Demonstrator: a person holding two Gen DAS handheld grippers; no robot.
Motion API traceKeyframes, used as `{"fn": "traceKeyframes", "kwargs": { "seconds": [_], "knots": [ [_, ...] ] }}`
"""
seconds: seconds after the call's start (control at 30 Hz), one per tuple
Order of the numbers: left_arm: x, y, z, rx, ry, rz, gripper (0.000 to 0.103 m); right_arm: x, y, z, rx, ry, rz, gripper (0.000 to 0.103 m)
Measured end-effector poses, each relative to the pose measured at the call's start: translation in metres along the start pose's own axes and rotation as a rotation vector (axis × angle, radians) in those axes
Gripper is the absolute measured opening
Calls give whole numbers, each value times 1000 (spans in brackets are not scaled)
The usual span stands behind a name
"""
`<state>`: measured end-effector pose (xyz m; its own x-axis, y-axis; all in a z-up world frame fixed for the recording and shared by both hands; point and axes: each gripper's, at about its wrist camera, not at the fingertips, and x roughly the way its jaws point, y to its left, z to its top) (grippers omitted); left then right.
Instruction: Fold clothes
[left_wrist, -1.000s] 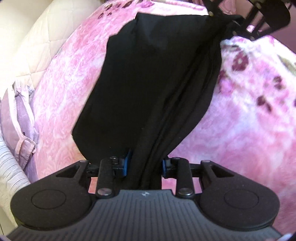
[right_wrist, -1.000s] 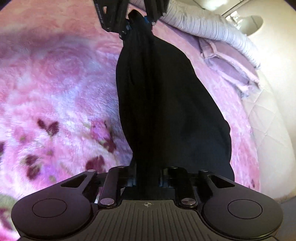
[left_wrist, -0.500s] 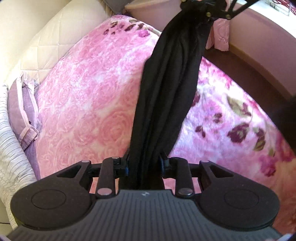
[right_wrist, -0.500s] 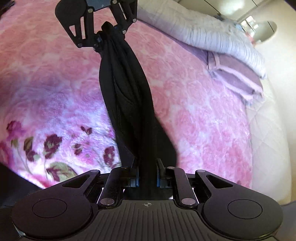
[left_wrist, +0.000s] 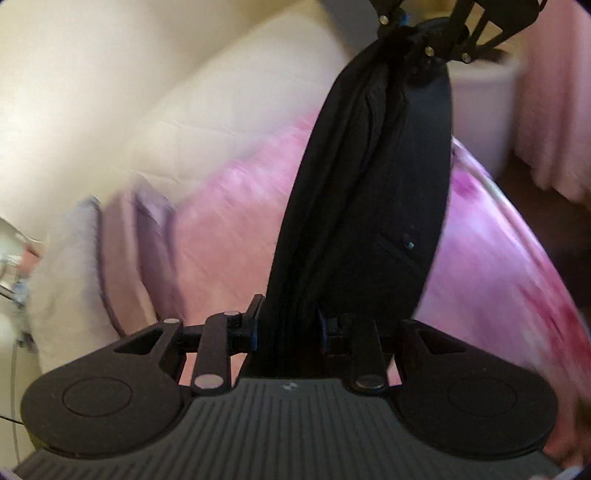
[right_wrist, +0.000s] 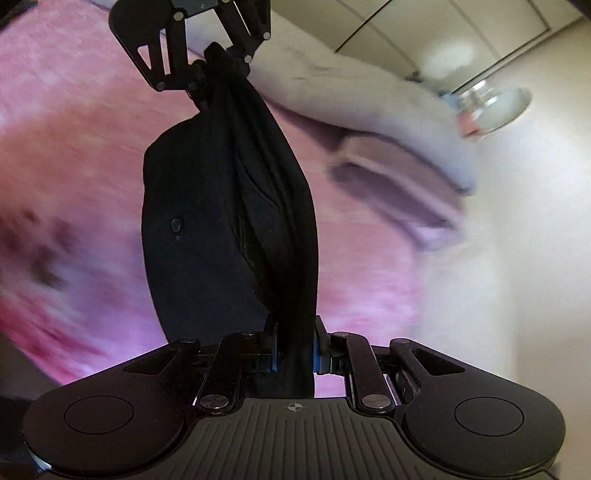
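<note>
Left wrist view, black garment (left_wrist: 369, 206) stretched between left claw (left_wrist: 288, 325), right claw (left_wrist: 413, 33)

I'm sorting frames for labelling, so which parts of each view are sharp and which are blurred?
Left wrist view: the black fabric garment and left gripper are sharp; the pink floral blanket is streaked by motion blur. Right wrist view: the right gripper and garment are crisp, the blanket and grey pillow smeared, with strong fisheye curvature.
</note>
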<state>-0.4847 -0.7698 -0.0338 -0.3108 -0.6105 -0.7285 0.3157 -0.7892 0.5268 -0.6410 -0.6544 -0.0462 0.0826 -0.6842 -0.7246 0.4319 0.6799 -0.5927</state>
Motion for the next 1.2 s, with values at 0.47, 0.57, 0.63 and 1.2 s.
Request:
{"fn": "traceKeyframes", "kwargs": {
  "seconds": [0.47, 0.57, 0.63, 1.2],
  "knots": [
    [319, -147, 70, 97, 68, 56, 40, 240, -21, -230, 45, 158, -21, 25],
    [302, -158, 56, 104, 69, 56, 47, 235, 1, -246, 55, 135, -65, 39],
    [278, -142, 51, 31, 80, -12, 47, 211, -10, -249, 173, 139, -9, 41],
    [367, 12, 92, -512, 85, -91, 39, 314, -231, -220, 937, -105, 182, 23]
  ]
}}
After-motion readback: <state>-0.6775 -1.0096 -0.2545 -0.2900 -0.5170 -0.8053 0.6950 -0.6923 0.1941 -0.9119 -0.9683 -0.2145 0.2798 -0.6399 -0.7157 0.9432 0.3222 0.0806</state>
